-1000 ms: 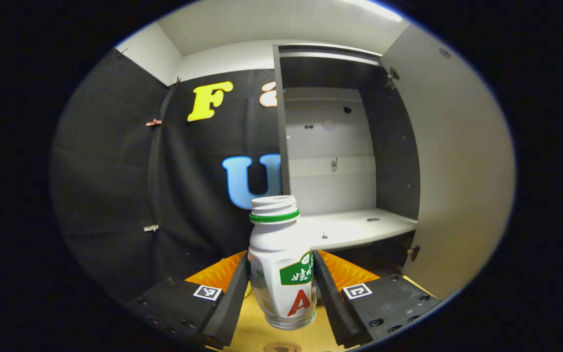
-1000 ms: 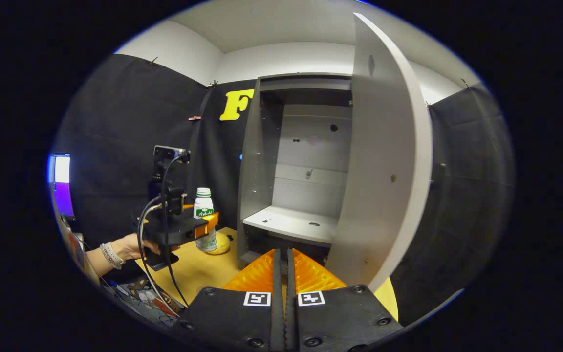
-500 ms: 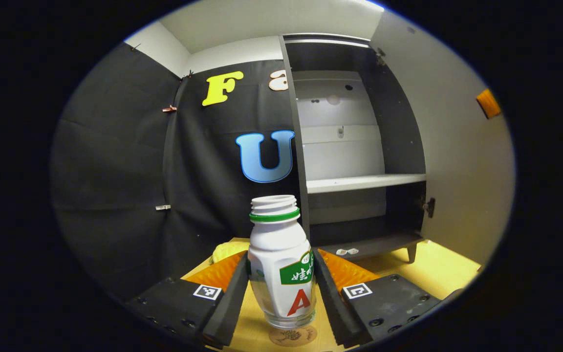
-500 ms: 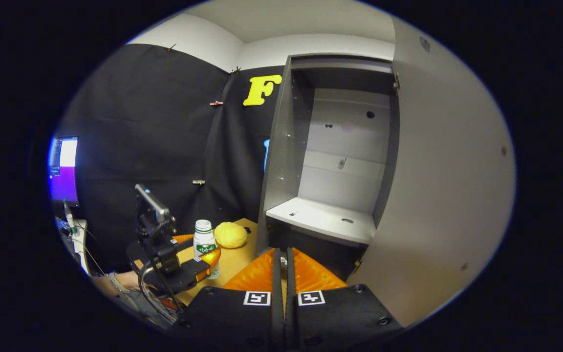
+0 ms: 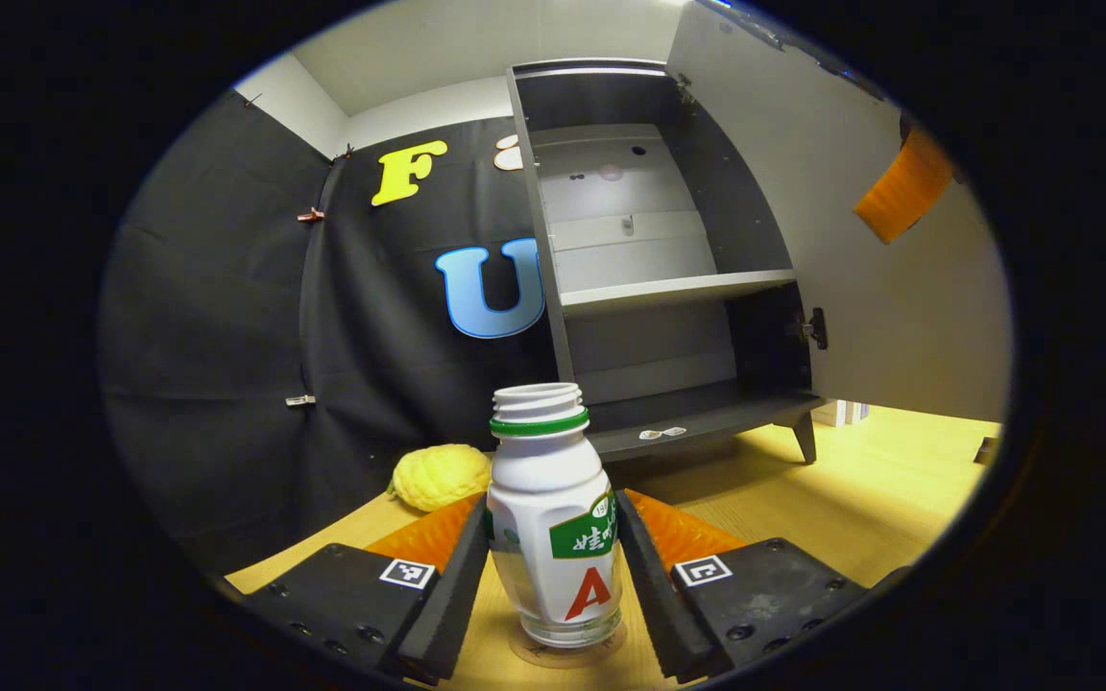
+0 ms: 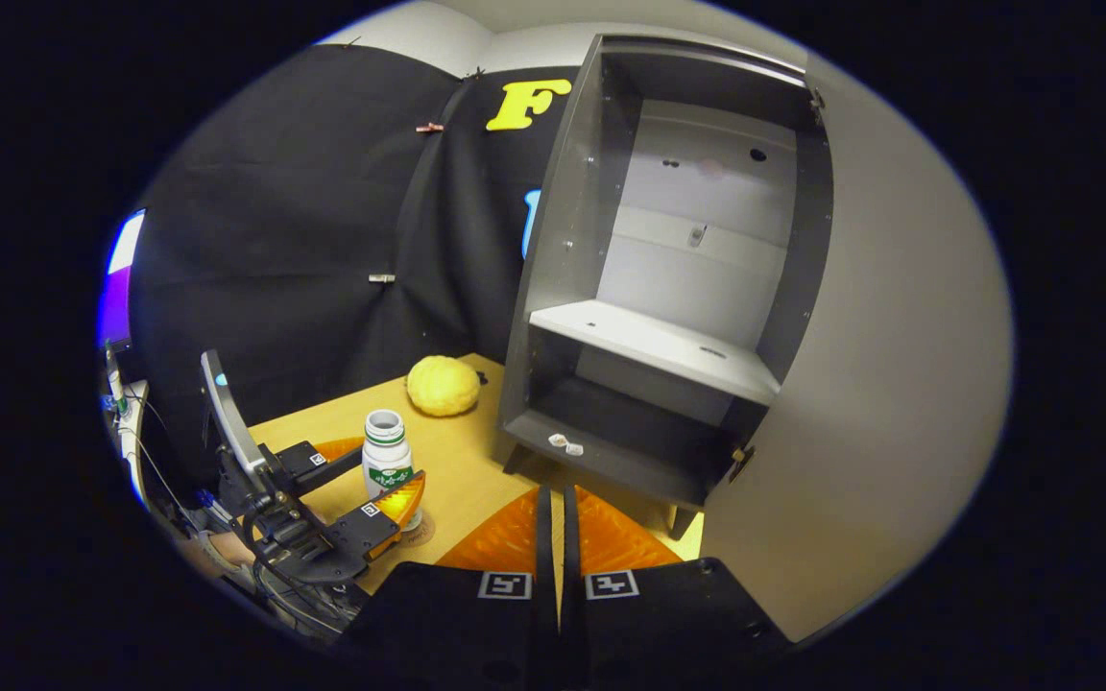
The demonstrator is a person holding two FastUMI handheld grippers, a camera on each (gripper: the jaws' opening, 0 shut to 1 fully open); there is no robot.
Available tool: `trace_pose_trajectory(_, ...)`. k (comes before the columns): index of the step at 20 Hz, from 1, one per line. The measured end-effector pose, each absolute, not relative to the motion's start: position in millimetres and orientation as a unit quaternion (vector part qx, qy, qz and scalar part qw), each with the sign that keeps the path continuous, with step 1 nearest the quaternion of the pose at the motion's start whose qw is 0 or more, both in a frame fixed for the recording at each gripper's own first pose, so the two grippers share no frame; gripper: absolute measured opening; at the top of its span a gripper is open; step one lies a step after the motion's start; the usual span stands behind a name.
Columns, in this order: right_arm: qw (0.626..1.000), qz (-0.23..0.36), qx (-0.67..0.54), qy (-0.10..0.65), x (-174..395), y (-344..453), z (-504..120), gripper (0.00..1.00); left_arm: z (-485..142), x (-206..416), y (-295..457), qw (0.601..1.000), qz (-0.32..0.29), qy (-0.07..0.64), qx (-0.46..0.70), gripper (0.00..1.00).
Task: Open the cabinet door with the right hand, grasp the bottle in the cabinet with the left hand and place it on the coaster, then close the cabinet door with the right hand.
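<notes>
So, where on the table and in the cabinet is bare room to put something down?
Free: the table right of the bottle, in front of the cabinet, beside the open door; also the middle shelf. Crowded: around the bottle on its coaster, with the left gripper around it and the yellow object behind.

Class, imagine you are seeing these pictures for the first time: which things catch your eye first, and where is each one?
First comes the white bottle with a green ring, upright on the coaster between the fingers of the left hand-held gripper. Behind it stands the grey cabinet, its door swung wide open. A yellow lumpy fruit lies on the wooden table beside the cabinet.
</notes>
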State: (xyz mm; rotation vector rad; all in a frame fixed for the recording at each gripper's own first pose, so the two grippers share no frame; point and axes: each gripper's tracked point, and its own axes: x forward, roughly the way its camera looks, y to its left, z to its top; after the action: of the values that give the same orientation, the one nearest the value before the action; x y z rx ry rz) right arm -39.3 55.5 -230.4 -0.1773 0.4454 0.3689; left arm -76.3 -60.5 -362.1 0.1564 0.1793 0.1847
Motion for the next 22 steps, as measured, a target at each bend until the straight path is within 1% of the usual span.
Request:
trace_pose_trajectory(3, 0.948, 0.187, -0.098, 0.238, -46.9, 60.7, -249.1, 0.06, -373.3, -79.7, -51.0, 0.987, 0.098, 0.083, 0.093, 0.76)
trace_pose_trajectory(7, 0.942, 0.193, -0.098, 0.257, -50.9, 70.7, -270.5, 0.05, -391.6, -76.1, -44.4, 0.990, 0.091, 0.089, 0.064, 0.76)
trace_pose_trajectory(15, 0.936, 0.196, -0.096, 0.276, -53.1, 84.1, -286.8, 0.06, -399.8, -78.9, -43.6, 0.991, 0.087, 0.077, 0.064, 0.77)
trace_pose_trajectory(19, 0.936, 0.197, -0.094, 0.277, -51.7, 89.4, -284.2, 0.06, -410.9, -74.9, -45.3, 0.990, 0.076, 0.106, 0.054, 0.83)
trace_pose_trajectory(20, 0.936, 0.198, -0.095, 0.277, -52.4, 90.5, -283.1, 0.06, -409.1, -74.4, -44.7, 0.990, 0.080, 0.106, 0.053, 0.92)
trace_pose_trajectory(22, 0.937, 0.196, -0.098, 0.273, -52.4, 89.4, -280.9, 0.06, -400.2, -72.8, -42.2, 0.990, 0.088, 0.097, 0.052, 0.96)
